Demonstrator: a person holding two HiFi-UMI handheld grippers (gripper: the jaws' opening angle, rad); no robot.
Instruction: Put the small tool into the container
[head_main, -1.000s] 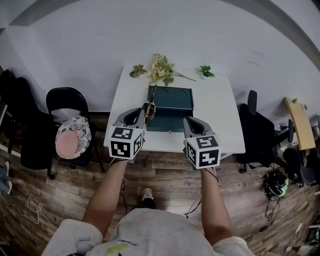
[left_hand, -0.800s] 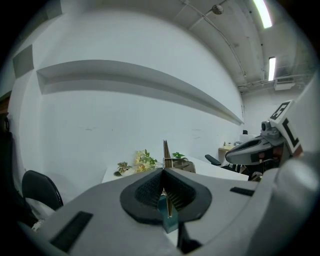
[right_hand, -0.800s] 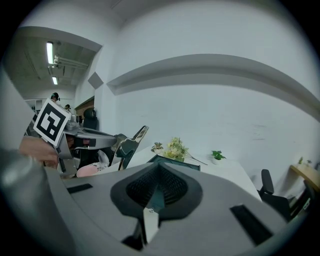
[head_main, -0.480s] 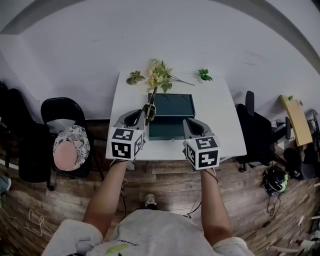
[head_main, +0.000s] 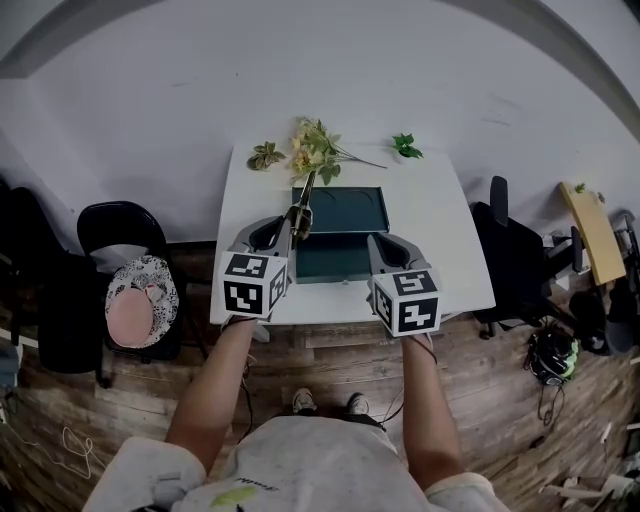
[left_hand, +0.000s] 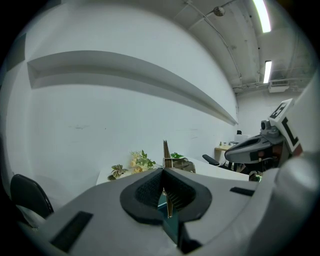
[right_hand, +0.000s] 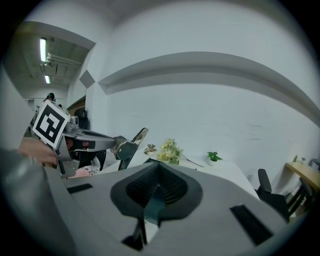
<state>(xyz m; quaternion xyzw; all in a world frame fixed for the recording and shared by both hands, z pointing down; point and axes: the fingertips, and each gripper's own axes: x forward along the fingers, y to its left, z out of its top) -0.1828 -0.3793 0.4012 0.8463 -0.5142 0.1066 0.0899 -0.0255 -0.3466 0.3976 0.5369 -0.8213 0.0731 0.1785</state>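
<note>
A dark teal container (head_main: 350, 210) lies open in the middle of the white table (head_main: 440, 230); it also shows in the left gripper view (left_hand: 170, 227). My left gripper (head_main: 292, 222) hovers at the container's left front corner, shut on the small metal tool (head_main: 302, 205), which sticks up past the jaws. In the left gripper view the tool (left_hand: 166, 150) rises between the closed pads of the left gripper (left_hand: 164, 172). My right gripper (head_main: 380, 242) is over the container's right front corner, shut and empty. From the right gripper (right_hand: 159, 170) view, the tool (right_hand: 131, 142) stands at the left.
Yellow flowers (head_main: 315, 150), a leafy sprig (head_main: 265, 155) and a small green plant (head_main: 405, 147) lie along the table's far edge by the white wall. A black chair with a patterned cushion (head_main: 140, 290) stands left; a dark office chair (head_main: 515, 260) stands right.
Both grippers keep nearly the same pose, the left one still holding the tool. The head camera has shifted slightly, and both of the person's feet now show below the table.
</note>
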